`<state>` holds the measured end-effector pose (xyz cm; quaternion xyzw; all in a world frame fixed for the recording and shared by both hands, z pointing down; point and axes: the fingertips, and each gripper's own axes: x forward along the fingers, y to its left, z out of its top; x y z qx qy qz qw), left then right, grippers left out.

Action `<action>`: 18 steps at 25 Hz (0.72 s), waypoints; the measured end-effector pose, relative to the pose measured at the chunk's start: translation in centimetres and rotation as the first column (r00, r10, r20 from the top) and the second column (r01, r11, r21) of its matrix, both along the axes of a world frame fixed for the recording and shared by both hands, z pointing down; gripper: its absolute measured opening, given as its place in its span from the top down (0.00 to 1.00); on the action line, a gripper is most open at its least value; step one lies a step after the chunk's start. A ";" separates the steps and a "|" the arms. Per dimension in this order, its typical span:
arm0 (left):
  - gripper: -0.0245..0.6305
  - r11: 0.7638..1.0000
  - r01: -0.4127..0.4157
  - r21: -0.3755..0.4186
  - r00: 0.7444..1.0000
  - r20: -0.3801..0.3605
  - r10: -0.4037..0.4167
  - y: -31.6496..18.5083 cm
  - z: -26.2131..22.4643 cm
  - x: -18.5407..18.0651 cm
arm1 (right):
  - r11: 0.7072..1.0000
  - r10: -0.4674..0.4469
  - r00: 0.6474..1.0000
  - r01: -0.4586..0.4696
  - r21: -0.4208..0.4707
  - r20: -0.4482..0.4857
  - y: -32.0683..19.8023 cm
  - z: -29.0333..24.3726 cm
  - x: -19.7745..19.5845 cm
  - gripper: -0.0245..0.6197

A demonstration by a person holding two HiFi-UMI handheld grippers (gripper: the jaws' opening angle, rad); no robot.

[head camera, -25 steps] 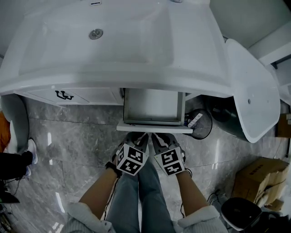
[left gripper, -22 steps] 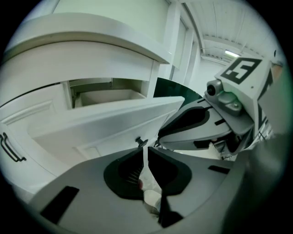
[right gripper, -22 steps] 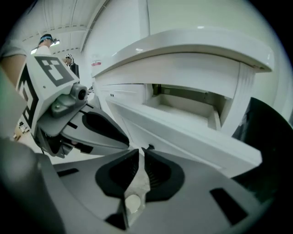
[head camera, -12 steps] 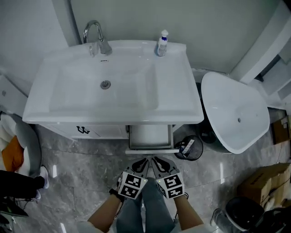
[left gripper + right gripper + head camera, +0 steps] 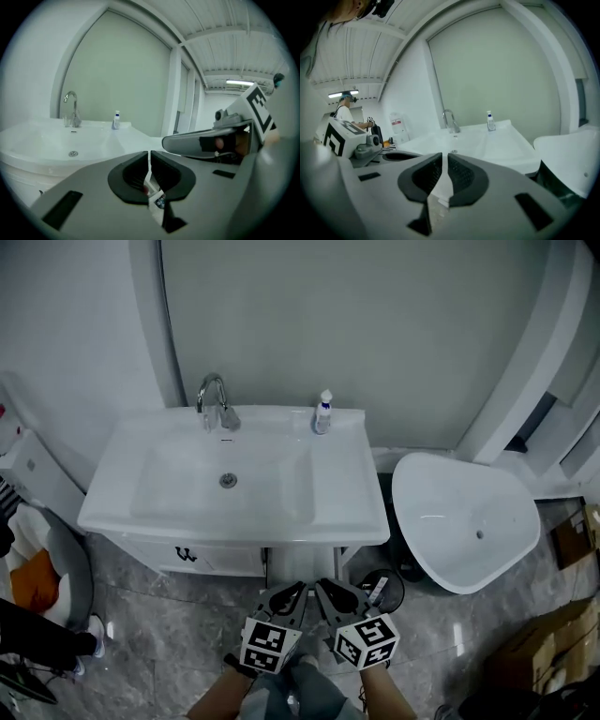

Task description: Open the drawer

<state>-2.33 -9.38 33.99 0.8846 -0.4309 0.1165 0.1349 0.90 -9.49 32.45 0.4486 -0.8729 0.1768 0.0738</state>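
A white vanity [image 5: 202, 557] carries a wide basin [image 5: 225, 479] against the wall. Under the basin's right half only a dark sliver of the drawer bay [image 5: 302, 565] shows. The basin's rim and my grippers hide the rest of the drawer. My left gripper [image 5: 292, 592] [image 5: 149, 157] and right gripper [image 5: 325, 590] [image 5: 444, 161] are held side by side in front of the vanity, above the basin's level, touching nothing. The left jaws are closing to a thin slit with nothing between them. A narrow gap stands between the right jaws, also empty.
A chrome faucet [image 5: 216, 399] and a small soap bottle [image 5: 323, 414] stand at the basin's back edge. A large white tub-shaped fixture [image 5: 464, 526] stands right of the vanity, with a dark wastebasket [image 5: 380, 585] between them. Cardboard boxes [image 5: 553, 634] lie at the far right; a person's shoe [image 5: 89, 629] is at the left.
Both grippers and the head camera have risen steeply. The pulled-out drawer, plainly seen a second ago, has slipped under the basin's rim. The grippers now look over the basin.
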 end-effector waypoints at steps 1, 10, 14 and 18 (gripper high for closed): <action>0.92 1.000 0.014 0.015 1.000 -0.024 -0.013 0.0 -1.6 0.0 | 1.000 0.001 0.999 -0.001 0.005 0.032 0.1 -1.4 0.3 0.89; 0.93 0.995 0.024 0.099 0.987 -0.160 -0.008 2.9 -13.0 2.3 | 0.989 -0.045 0.993 0.028 0.145 0.110 2.9 -12.0 2.7 0.95; 0.94 0.988 0.035 0.147 0.984 -0.176 -0.008 4.0 -16.4 2.8 | 0.977 -0.077 0.994 0.060 0.203 0.077 4.1 -15.3 3.2 0.95; 0.94 0.981 0.037 0.190 0.988 -0.154 -0.007 5.0 -18.4 2.9 | 0.970 -0.093 0.995 0.081 0.230 0.040 5.0 -16.9 3.8 0.95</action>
